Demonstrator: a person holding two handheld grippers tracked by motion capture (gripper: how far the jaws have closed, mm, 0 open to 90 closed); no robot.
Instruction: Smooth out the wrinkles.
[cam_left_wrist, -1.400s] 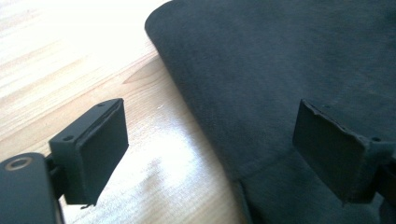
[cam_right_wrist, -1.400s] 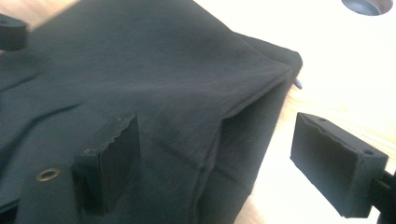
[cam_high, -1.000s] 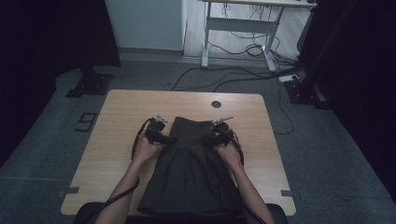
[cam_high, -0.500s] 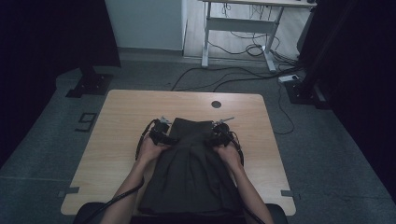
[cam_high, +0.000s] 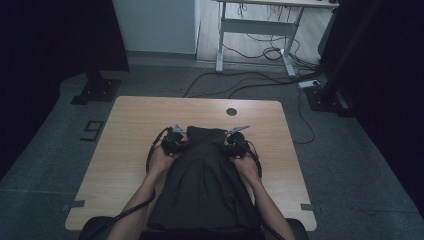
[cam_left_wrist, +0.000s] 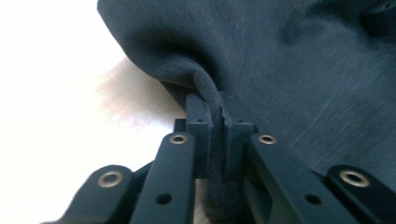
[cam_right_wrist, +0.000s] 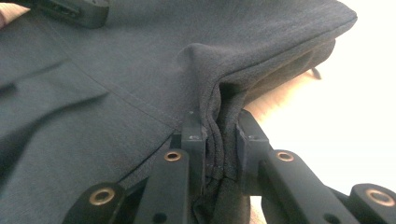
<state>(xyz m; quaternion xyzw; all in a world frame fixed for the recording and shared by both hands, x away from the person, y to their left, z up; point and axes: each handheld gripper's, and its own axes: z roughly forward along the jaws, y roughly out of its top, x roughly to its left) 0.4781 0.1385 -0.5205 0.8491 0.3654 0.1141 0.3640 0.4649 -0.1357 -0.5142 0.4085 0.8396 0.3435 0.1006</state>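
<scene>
**Inspector A:** State of the two grippers?

**Inspector B:** The left gripper (cam_left_wrist: 215, 116) had just been closing, and its jaws stood narrow, pinching a bunched fold of the dark garment (cam_left_wrist: 289, 60). The right gripper (cam_right_wrist: 219, 130) had likewise just been closing, and its jaws clamped a thicker, layered edge of the same garment (cam_right_wrist: 116, 93).

**Inspector A:** Where did the garment lie?

**Inspector B:** In the high view it (cam_high: 205, 185) lay on the wooden table (cam_high: 130, 125), from centre frame down to the bottom edge. The left gripper (cam_high: 173, 141) held its upper left corner and the right gripper (cam_high: 236, 142) its upper right corner.

**Inspector A:** Its appearance?

**Inspector B:** Dark grey cloth, narrow at the top and flaring wider towards the bottom of the frame, with long creases running down it.

**Inspector A:** Differences between the views?

**Inspector B:** The right gripper view showed a stitched seam crossing the cloth and stacked layers at the pinched edge. The left gripper view showed one rolled fold rising between the jaws. The high view gave the full outline, and a round hole (cam_high: 231, 111) in the table's upper right.
</scene>
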